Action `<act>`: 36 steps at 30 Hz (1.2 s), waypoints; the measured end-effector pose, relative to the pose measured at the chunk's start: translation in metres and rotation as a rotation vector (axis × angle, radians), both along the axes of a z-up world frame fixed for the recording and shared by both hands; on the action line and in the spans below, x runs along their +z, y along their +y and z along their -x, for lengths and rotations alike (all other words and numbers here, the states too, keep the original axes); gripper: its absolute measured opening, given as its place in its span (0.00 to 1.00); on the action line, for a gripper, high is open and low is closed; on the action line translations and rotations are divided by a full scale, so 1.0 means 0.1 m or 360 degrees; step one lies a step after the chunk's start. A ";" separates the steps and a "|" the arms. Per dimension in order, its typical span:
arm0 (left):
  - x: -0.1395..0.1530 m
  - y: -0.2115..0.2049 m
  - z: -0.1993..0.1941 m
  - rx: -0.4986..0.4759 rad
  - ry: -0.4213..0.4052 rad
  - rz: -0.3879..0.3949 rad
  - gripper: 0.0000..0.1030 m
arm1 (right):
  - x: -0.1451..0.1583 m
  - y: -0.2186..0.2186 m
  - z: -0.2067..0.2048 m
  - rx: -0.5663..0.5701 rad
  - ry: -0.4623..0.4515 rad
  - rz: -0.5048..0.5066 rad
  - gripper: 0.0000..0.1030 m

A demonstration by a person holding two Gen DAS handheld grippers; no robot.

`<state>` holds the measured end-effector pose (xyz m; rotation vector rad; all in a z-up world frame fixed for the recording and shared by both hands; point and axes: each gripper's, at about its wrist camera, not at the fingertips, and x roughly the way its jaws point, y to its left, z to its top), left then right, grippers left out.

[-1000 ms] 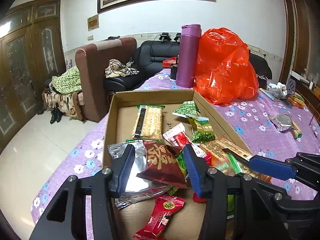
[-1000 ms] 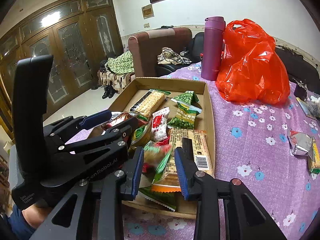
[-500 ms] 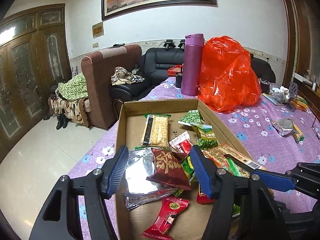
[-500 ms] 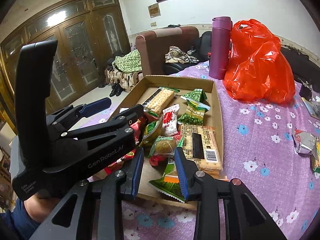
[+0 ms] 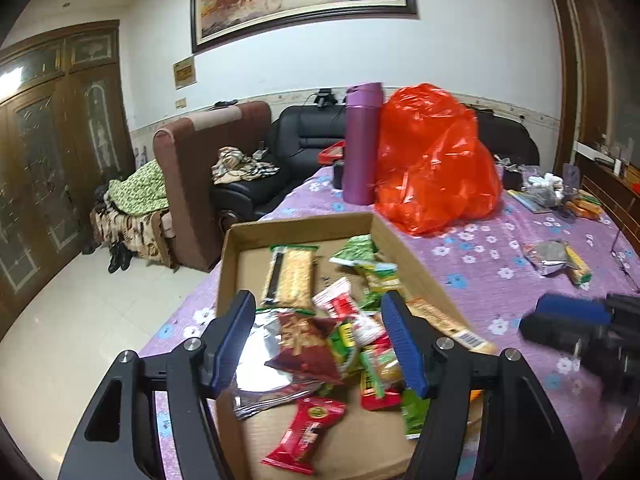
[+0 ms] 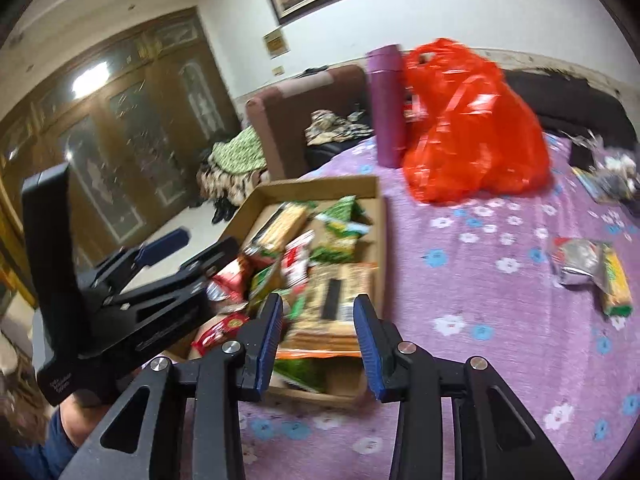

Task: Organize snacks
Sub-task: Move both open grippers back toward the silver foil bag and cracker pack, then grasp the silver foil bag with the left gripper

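Note:
A shallow cardboard box on the purple flowered tablecloth holds several snack packets: a cracker pack, a dark red bag, a red bar, green packets. My left gripper is open and empty above the box's near half. My right gripper is open and empty above the box's near right corner, over a long biscuit pack. The left gripper also shows in the right wrist view. Two loose snacks, a silver bag and a green-edged cracker pack, lie on the cloth to the right.
A purple flask and a red plastic bag stand behind the box. More clutter sits at the far right table end. Armchair and black sofa lie beyond the table; the floor drops off on the left.
Both grippers have pulled back and up from the box. The right gripper let go of the green and red packet, opened wider and swung to the right.

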<state>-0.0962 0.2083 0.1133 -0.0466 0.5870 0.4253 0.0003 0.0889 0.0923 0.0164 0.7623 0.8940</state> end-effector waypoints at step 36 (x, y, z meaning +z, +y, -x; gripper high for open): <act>-0.92 -1.65 -3.23 -0.0807 0.0693 0.0953 0.53 | -0.36 -2.50 -1.39 -0.0875 0.0450 -0.0333 0.52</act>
